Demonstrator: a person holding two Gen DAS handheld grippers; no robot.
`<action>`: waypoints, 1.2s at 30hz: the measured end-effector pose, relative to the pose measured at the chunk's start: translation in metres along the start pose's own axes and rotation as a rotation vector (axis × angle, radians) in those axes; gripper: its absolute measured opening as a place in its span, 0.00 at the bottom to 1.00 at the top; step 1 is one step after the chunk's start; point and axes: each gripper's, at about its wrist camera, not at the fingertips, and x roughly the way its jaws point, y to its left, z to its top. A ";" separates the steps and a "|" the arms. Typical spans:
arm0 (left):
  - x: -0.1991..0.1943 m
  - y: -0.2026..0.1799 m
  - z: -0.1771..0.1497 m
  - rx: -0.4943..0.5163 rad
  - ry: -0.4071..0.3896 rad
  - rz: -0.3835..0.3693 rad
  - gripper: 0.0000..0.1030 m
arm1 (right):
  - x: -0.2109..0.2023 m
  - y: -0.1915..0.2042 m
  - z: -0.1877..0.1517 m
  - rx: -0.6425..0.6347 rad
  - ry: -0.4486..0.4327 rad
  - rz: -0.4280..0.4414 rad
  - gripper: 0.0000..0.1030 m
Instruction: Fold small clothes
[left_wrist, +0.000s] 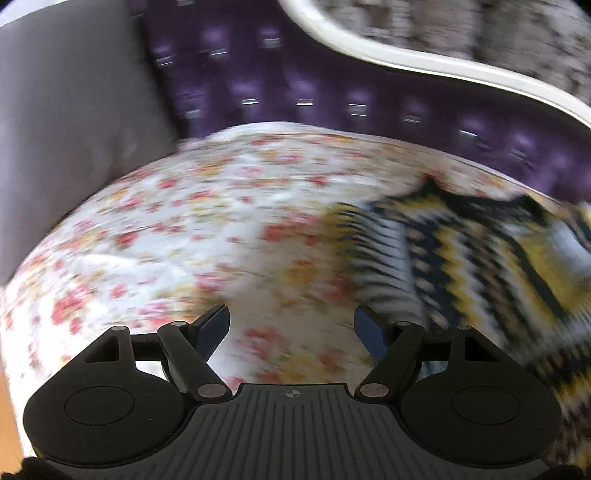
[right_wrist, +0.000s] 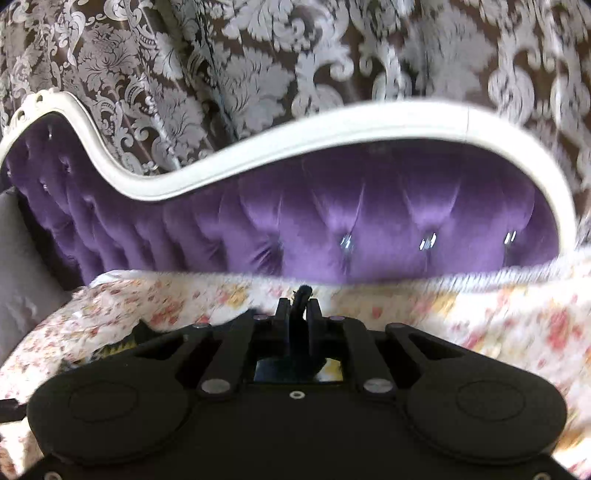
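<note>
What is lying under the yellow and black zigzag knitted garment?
The zigzag knitted garment lies on the floral bedspread. What the bedspread covers cannot be seen.

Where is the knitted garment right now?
In the left wrist view the zigzag sweater lies on the flowered bedspread, right of the open left claw; the right claw pinches its dark edge.
</note>
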 end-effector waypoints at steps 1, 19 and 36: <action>-0.001 -0.004 -0.002 0.025 0.002 -0.041 0.71 | 0.002 -0.003 0.003 0.004 0.004 -0.009 0.15; -0.006 -0.037 -0.006 0.160 -0.020 -0.221 0.71 | 0.007 -0.023 -0.008 0.038 0.080 -0.039 0.20; 0.017 -0.042 -0.002 0.167 -0.028 0.015 0.73 | 0.015 0.021 -0.103 -0.093 0.125 -0.092 0.63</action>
